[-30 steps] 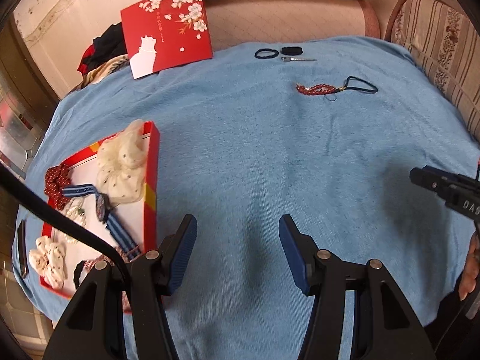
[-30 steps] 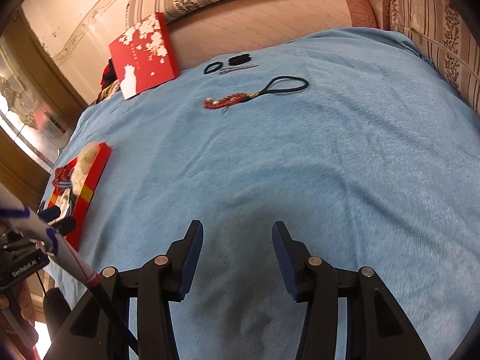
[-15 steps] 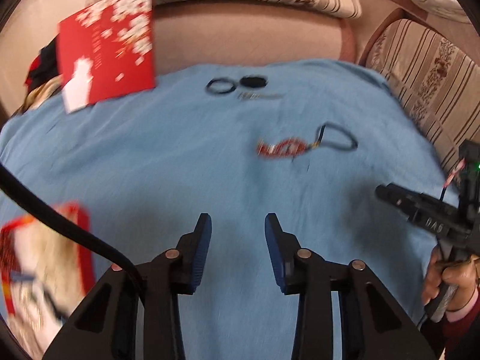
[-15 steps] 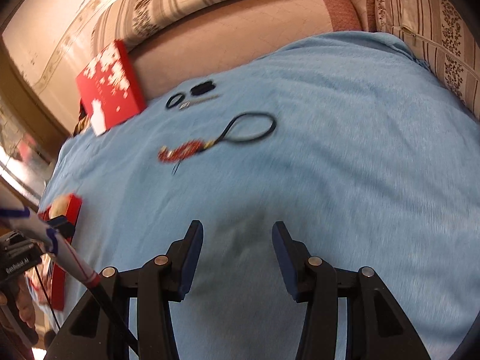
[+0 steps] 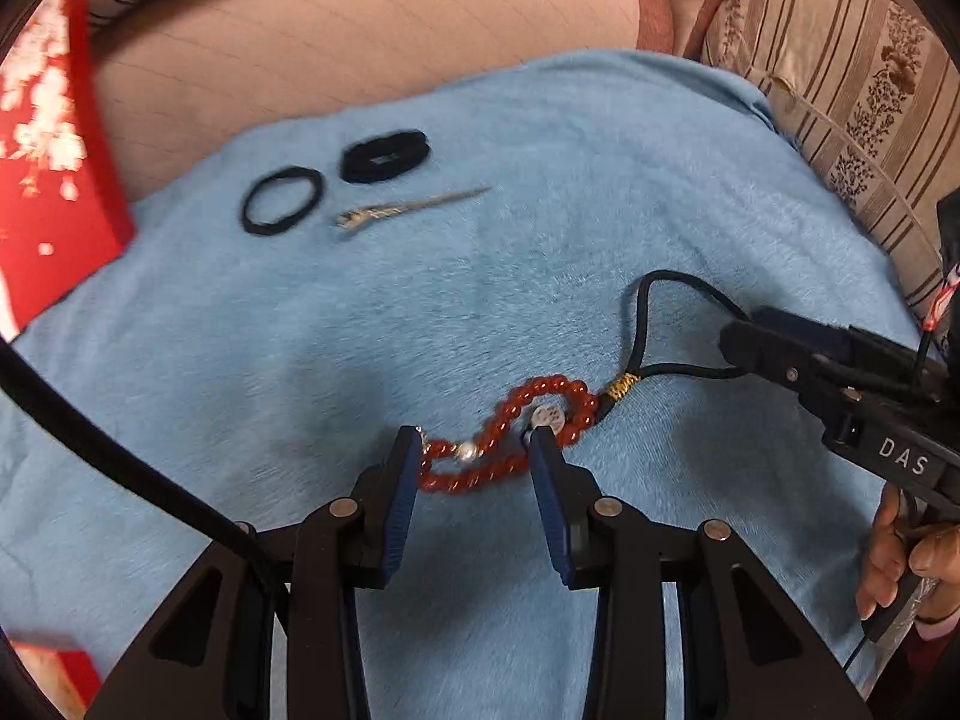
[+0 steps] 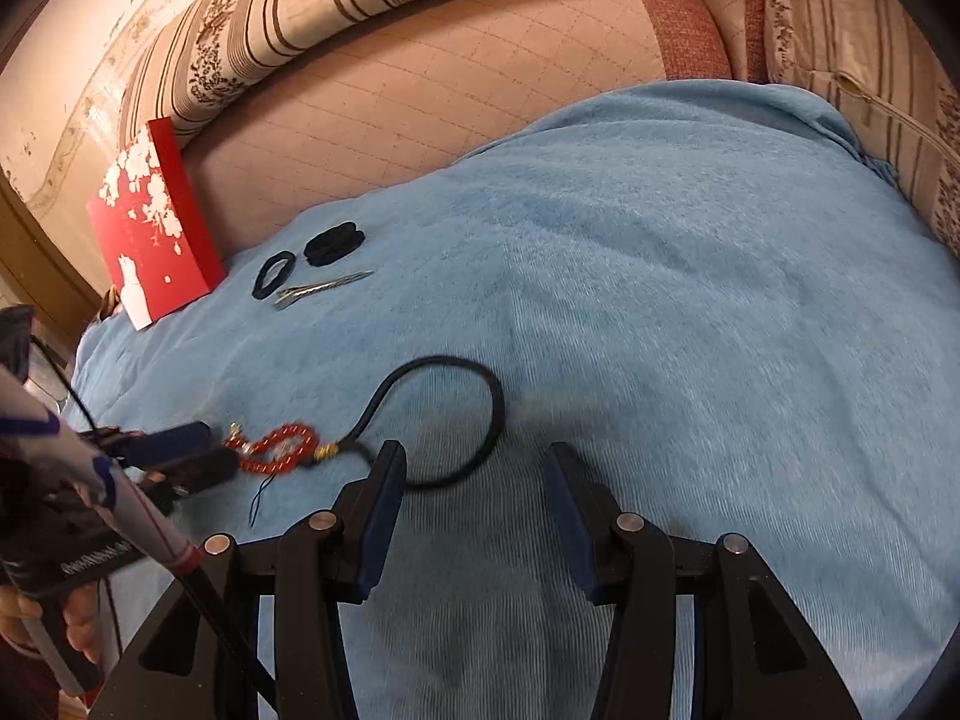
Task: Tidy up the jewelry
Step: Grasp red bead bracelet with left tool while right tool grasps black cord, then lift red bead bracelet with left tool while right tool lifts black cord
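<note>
I have the left gripper (image 5: 474,450) over the red beads (image 5: 510,438), which lie loose on the blue blanket (image 5: 540,210). Its jaws stand narrow, one on each side of the bead loop, and I cannot tell whether the pads touch it. I judge this straddle is set for a pinch across the loop. The right gripper (image 6: 474,468) is half open and empty, with part of the black cord (image 6: 474,420) between its jaws, probably to lift that end. Two hair ties (image 5: 282,198) and a clip (image 5: 408,207) lie well apart.
</note>
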The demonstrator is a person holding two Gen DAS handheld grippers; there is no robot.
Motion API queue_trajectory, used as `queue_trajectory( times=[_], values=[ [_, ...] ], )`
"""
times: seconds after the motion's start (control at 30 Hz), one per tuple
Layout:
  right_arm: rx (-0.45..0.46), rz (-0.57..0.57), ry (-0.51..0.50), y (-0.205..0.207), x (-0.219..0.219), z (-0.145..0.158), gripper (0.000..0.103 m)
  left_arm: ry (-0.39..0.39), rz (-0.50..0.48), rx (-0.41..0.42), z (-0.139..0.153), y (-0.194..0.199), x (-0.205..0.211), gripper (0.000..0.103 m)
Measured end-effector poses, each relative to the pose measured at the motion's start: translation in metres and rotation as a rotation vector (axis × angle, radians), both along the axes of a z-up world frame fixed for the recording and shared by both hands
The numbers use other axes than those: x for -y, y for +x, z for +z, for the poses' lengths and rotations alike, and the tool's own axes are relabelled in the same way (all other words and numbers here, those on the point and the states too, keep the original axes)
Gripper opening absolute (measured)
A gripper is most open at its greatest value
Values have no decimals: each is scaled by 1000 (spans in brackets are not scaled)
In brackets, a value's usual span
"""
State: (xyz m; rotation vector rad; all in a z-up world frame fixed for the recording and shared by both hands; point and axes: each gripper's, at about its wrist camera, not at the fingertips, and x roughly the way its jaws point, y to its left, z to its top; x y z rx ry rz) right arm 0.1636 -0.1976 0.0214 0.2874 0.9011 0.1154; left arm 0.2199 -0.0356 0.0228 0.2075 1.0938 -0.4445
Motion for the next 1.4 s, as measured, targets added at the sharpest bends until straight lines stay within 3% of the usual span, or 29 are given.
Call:
queue_trajectory(
  times=[0.1, 0.13, 0.17, 0.2, 0.37, 0.63, 0.83, 1.03, 1.07, 1.17, 1.27, 1.4],
  values=[
    [3, 11, -28, 8, -6, -3, 52, -33, 12, -30, -3, 3, 4, 32],
    [1, 19, -50, 11, -10, -4, 48, -49, 18, -41, -3, 2, 4, 14],
    [-5, 28, -72, 13, -14, -6, 21, -67, 11, -63, -3, 0, 4, 7],
    [-19, 40, -84, 14, -17, -8, 5, -54, 16, -61, -2, -4, 5, 7],
    [-30, 45, -54, -5, -16, -5, 5, -70, 6, -84, 8, -47, -8, 7],
    [-112, 104, 37, -104, -13, -6, 4, -182, 87, -123, 26, -148, -74, 7],
    [-162, 126, 80, -180, -8, -13, 5, -159, 148, -129, 18, -216, -108, 7],
    [-163, 95, 81, -214, -1, -9, 6, -130, 218, -101, 22, -249, -138, 7],
    [-162, 89, 64, -217, -1, -7, 10, -128, 234, -89, 25, -253, -143, 7],
    [-131, 71, -1, -226, -2, 3, 43, -120, 269, -54, 36, -262, -157, 15],
    [-99, 65, -47, -238, 0, 13, 48, -130, 309, -33, 42, -268, -170, 25],
    [-72, 83, -65, -246, -5, 20, 50, -161, 327, -45, 39, -271, -179, 25]
  ],
)
